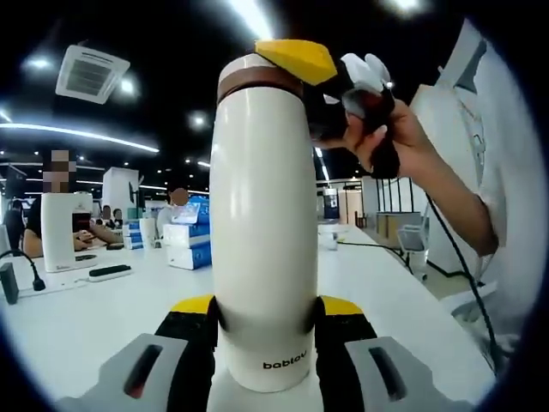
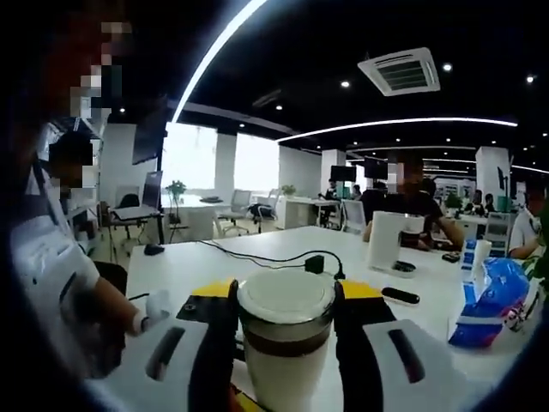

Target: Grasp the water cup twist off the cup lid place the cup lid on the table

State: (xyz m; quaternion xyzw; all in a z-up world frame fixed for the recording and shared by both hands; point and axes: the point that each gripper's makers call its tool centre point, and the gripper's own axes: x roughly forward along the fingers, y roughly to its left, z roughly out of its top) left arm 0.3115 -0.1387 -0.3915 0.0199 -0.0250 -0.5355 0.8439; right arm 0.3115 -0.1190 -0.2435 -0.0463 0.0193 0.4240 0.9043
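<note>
The left gripper (image 1: 266, 330) holds the cup (image 1: 262, 240) low on its body, the two jaws closed against the white sides just above the base, which rests on the table (image 1: 94, 318) directly below the jaws. The cup stands upright between them and rises straight ahead of the tool. At its top, the right gripper (image 2: 286, 322) grips the lid (image 2: 286, 296), one jaw on each side of the pale cap, with the brown band (image 2: 287, 342) just beneath the jaw tips; in the left gripper view that tool comes in from the right, a yellow tip (image 1: 300, 58) lying against the rim while a hand (image 1: 390, 137) drives it. The step in hand looks like the twist itself, with the lid still seated on the cup. To do it well, the lower tool should probably stay clamped and still, pressing the base to the table so the body cannot turn along with the cap. The upper tool ought to rotate about the cup's own long axis, not pull sideways, since a tall narrow cup held low would tip easily. Lifting should wait until the thread feels free, then the lid can go down on bare table beside the cup, away from the cable (image 2: 257, 256) and the charger (image 2: 315, 263) ahead of the right tool
</note>
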